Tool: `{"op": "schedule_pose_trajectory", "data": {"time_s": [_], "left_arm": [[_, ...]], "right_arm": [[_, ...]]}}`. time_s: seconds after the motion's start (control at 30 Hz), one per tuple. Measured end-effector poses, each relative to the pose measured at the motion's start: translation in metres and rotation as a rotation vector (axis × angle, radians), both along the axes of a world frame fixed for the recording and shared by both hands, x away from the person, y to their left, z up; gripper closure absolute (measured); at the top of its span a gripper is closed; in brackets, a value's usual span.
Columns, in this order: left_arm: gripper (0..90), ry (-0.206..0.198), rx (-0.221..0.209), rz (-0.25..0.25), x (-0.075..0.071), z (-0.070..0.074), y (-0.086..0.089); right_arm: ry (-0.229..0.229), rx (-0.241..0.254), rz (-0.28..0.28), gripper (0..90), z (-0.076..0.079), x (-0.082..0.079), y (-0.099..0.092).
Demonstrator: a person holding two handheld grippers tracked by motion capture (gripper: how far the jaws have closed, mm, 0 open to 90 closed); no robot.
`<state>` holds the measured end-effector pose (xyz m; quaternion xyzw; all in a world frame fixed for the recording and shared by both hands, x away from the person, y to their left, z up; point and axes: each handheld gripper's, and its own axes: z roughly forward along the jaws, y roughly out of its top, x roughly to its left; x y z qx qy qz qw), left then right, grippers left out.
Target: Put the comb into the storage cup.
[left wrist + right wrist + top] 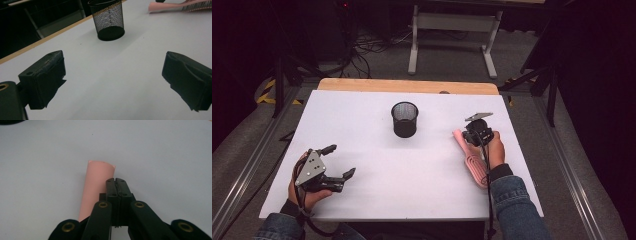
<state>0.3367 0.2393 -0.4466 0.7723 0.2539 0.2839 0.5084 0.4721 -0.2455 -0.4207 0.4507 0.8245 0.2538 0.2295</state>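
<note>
Over the pink comb (96, 185), right gripper (115, 180) (jaws together).

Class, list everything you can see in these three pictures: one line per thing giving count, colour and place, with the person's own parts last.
Mesh pen cup: one, black, upright near the board's middle, towards the far side.
Hairbrush: one, pink, lying flat on the board's right side, under the right tongs.
Board: one, white, covering the tabletop.
Tabletop edge: one, light wood, along the far side.
Table frame: one, pale grey, on the floor beyond.
Left tongs: one, black, near left of the board, jaws wide apart, holding nothing.
Right tongs: one, black, jaws together above the hairbrush handle.
Sleeves: two, blue denim, bottom edge.
</note>
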Motion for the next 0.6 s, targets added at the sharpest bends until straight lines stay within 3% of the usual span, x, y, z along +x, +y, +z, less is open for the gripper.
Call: {"op": "schedule_pose_trajectory", "data": {"time_s": [0.4,0.6], "left_arm": [[6.1,0.012,0.004,-0.009,0.001,-0.001,-0.001],[6.1,0.013,0.005,-0.01,0.001,-0.001,-0.001]], "right_arm": [[0.052,-0.101,0.1,90.0,0.001,-0.005,0.026],[0.074,-0.089,0.146,90.0,0.003,-0.013,0.033]]}}
